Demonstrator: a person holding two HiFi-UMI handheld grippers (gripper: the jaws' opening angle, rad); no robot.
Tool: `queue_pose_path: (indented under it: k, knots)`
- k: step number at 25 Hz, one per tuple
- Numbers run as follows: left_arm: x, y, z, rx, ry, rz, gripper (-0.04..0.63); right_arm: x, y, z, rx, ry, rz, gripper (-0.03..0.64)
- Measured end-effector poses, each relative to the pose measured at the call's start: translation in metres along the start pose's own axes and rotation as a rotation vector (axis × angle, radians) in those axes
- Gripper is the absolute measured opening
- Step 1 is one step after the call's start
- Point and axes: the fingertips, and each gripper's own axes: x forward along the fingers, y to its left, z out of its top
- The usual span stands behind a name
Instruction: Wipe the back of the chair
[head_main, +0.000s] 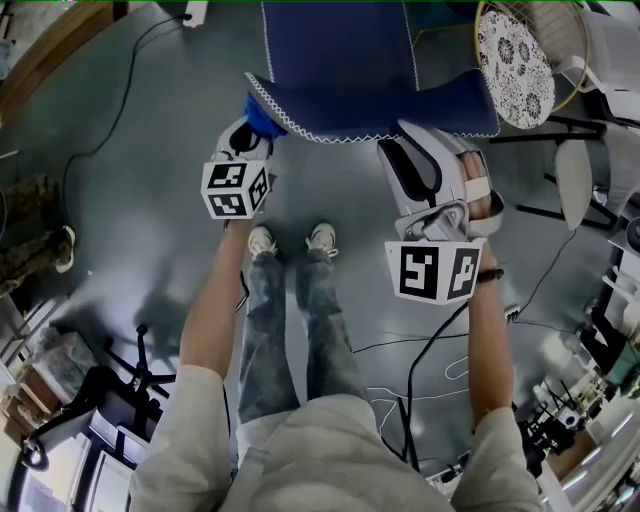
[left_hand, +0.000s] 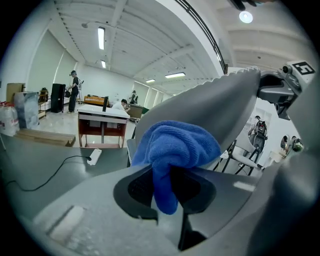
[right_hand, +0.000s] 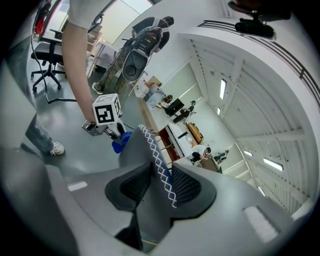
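The left gripper (left_hand: 167, 186) has its jaws closed on a blue cloth (left_hand: 175, 145); a tail of it hangs down between the pads while the bulk bunches out in front as a soft pad, which is the part meant to meet the surface. In the head view that wad sits right at the lower left corner of the chair back (head_main: 340, 50), touching or all but touching it; I cannot tell which. The right gripper (right_hand: 157, 185) is clamped on the chair back itself, its jaws pinching the white-stitched edge (right_hand: 156, 162) from both sides; this looks like a steadying hold, so that the chair does not swing or roll away when the cloth pushes against it.

The chair back is dark blue, with the zigzag seam running along its near edge; it lies straight ahead of the person, above both grippers in the head view, and the two tools sit at opposite ends of that edge, left corner and right corner, well apart. The person stands close, arms stretched forward, feet on the grey floor (head_main: 150, 150) just below the chair.

By my reading, wiping is at or near its start; the cloth sits at one corner with the broad blue panel beyond it unswept, and the next stroke likely runs across or up that panel while the right hold stays firm.
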Motion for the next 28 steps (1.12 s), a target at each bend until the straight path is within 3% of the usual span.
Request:
queue_pose_path:
  k: [5, 10, 16, 23, 28]
  knots:
    - [0.012, 0.01, -0.015, 0.01, 0.069, 0.009, 0.074, 0.001, -0.001, 0.0, 0.001, -0.001, -0.006, 0.124]
    - [0.01, 0.012, -0.02, 0.008, 0.081, -0.003, 0.075, 0.001, -0.001, -0.002, 0.007, 0.003, -0.008, 0.124]
    - [-0.026, 0.009, -0.005, -0.015, -0.007, -0.002, 0.074, 0.0, 0.0, 0.002, 0.016, 0.003, -0.012, 0.124]
    - [-0.08, -0.018, 0.023, 0.012, -0.132, -0.021, 0.074, 0.001, -0.001, 0.002, 0.018, 0.005, -0.008, 0.124]
    - [-0.116, -0.055, 0.061, 0.125, -0.216, -0.052, 0.074, 0.001, -0.001, 0.002, 0.019, 0.003, -0.01, 0.124]
